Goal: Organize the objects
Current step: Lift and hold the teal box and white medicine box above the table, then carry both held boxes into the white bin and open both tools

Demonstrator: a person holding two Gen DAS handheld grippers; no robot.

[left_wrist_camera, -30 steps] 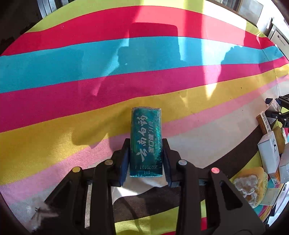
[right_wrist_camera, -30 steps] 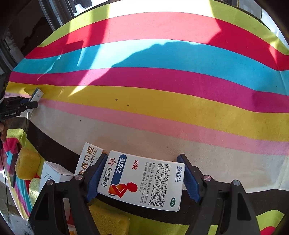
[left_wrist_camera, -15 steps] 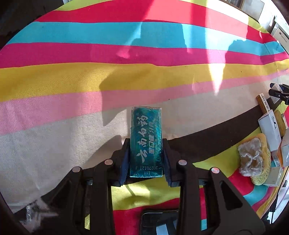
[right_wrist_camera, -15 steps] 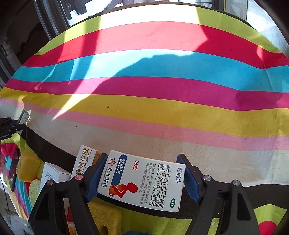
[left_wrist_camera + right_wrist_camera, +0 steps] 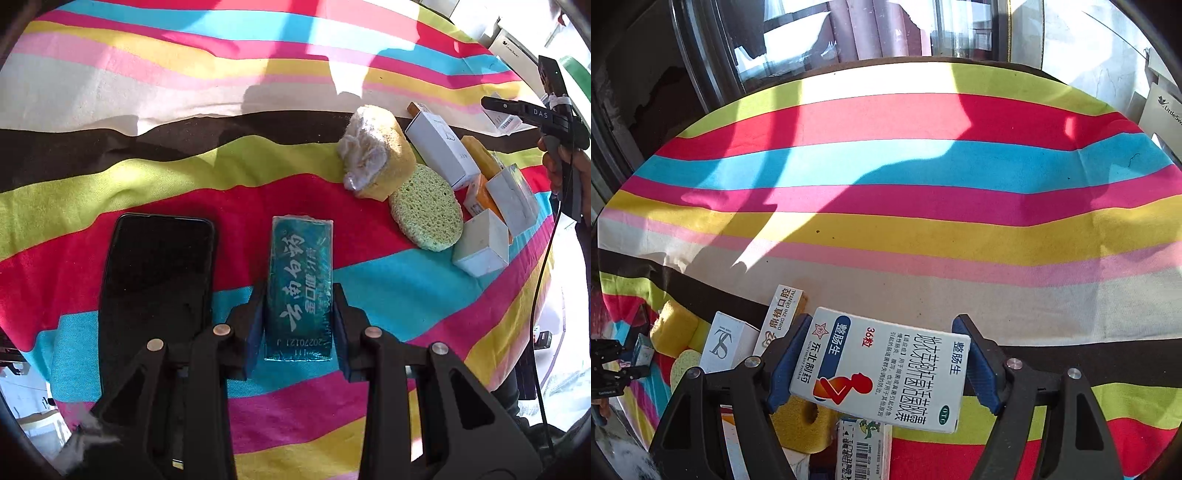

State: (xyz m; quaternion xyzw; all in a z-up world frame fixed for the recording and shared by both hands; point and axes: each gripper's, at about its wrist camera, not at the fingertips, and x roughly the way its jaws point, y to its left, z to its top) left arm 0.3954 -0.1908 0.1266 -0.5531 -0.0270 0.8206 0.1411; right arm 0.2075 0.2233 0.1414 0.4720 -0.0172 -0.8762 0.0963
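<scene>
**Two boxes held over the striped cloth, both awaiting a place**

A teal toothpaste box [image 5: 300,291] is clamped lengthwise between the blue pads of the left gripper [image 5: 300,325], its printed face turned up and its far end projecting beyond the fingers. It is held just above the striped tablecloth [image 5: 110,88], over the red and blue bands near the cloth's near edge, with a black smartphone [image 5: 157,291] lying flat just beside it on the left. The long axis of the box is seen to run parallel to the phone, which suggests that a neat row is intended there (a judgement only).

Towards the right edge of the cloth a loose cluster is seen: a yellow sponge with a white scouring pad [image 5: 375,151], a green oval sponge [image 5: 426,208] touching it, and several small cartons, among them a white carton [image 5: 441,147].

In the right wrist view, a white medicine box [image 5: 881,369] is gripped across its width by the right gripper [image 5: 882,363], slightly tilted and raised above the cluster, beside a dental toothpaste carton [image 5: 779,317]. The wide, bare far half of the cloth is left open ahead of it, so a setting-down spot there is judged likely.

Neither box has yet been released.
</scene>
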